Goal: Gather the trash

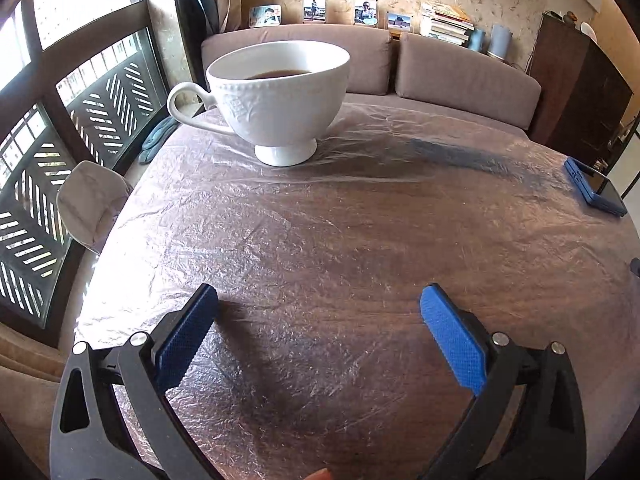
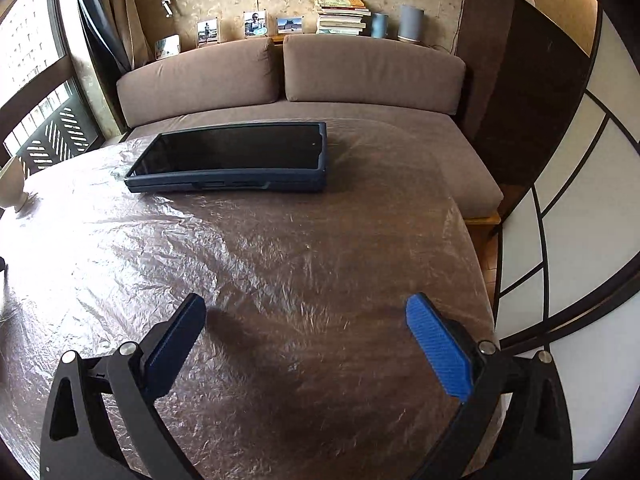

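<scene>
- Trash: I cannot tell which item here counts as it. The only candidate is the crinkled clear plastic sheet (image 1: 320, 220), spread over the whole wooden table top under both grippers.
- Far left, left wrist view only: the window (image 1: 60, 120) with slatted lower panels, and a pale chair back (image 1: 92, 200) just beside the table edge.
- White footed cup (image 1: 280, 100) with dark liquid stands upright on the sheet at the far left of the table, handle toward the window. The right wrist view catches only a sliver of it (image 2: 12, 188) at its left border.
- Left gripper (image 1: 319, 296): jaws wide apart, nothing between them, over bare sheet and well short of the cup. A fingertip (image 1: 320, 474) shows at the bottom edge of this view.
- Sofa (image 1: 460, 72) runs behind the table, with a ledge above it carrying photos (image 1: 314, 9) and stacked books (image 1: 444, 20).
- Dark device in a blue case (image 2: 232, 152) lies flat, screen up, on the far part of the sheet. The right wrist view shows it whole. The left wrist view shows it small at the right rim (image 1: 596, 192).
- Right gripper (image 2: 306, 302): jaws wide apart, holding nothing, over the sheet near the table's right edge and well apart from the device.
- Dark cabinet (image 2: 520, 80) stands right of the sofa.
- Far right, right wrist view only: a white panelled screen (image 2: 580, 200) with dark frames.
</scene>
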`<state>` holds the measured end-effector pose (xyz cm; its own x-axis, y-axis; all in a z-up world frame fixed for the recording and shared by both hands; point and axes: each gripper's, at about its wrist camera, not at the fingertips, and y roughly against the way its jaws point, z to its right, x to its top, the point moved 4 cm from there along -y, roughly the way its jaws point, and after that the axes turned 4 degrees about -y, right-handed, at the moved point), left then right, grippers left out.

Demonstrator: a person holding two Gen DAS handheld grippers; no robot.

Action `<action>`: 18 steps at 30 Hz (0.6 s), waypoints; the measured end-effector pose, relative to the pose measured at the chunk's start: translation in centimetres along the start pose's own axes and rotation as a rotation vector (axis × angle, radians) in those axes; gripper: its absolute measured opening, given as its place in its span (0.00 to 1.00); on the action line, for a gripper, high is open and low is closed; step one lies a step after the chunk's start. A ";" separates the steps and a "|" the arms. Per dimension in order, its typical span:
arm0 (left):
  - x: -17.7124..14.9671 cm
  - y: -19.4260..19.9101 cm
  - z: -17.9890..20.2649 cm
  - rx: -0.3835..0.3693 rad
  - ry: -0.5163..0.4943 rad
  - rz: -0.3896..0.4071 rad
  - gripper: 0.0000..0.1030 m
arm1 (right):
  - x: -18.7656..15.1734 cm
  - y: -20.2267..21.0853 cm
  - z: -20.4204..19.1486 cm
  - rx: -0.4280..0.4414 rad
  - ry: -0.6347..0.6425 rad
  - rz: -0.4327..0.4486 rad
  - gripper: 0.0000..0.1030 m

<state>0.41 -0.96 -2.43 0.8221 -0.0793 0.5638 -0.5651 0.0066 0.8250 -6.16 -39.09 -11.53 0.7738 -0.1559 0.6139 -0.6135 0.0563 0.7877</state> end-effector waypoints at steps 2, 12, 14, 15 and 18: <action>0.1 -0.3 -0.2 -0.001 0.000 -0.001 0.99 | 0.0 0.0 -0.1 -0.002 0.007 -0.001 0.96; 0.0 -0.7 -0.6 -0.003 0.001 -0.001 0.99 | -0.5 1.2 -1.0 -0.008 0.011 -0.002 0.96; 0.0 -0.8 -0.6 -0.003 0.001 -0.001 0.99 | -0.5 1.2 -1.0 -0.008 0.011 -0.002 0.96; 0.0 -0.7 -0.7 -0.003 0.001 -0.001 0.99 | -0.5 1.2 -1.1 -0.008 0.011 -0.002 0.96; 0.0 -0.7 -0.6 -0.003 0.001 -0.001 0.99 | -0.5 1.2 -1.0 -0.008 0.011 -0.002 0.96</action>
<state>0.89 -0.35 -2.98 0.8230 -0.0780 0.5626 -0.5637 0.0090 0.8259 -7.15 -37.92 -10.85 0.7765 -0.1454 0.6131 -0.6110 0.0638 0.7890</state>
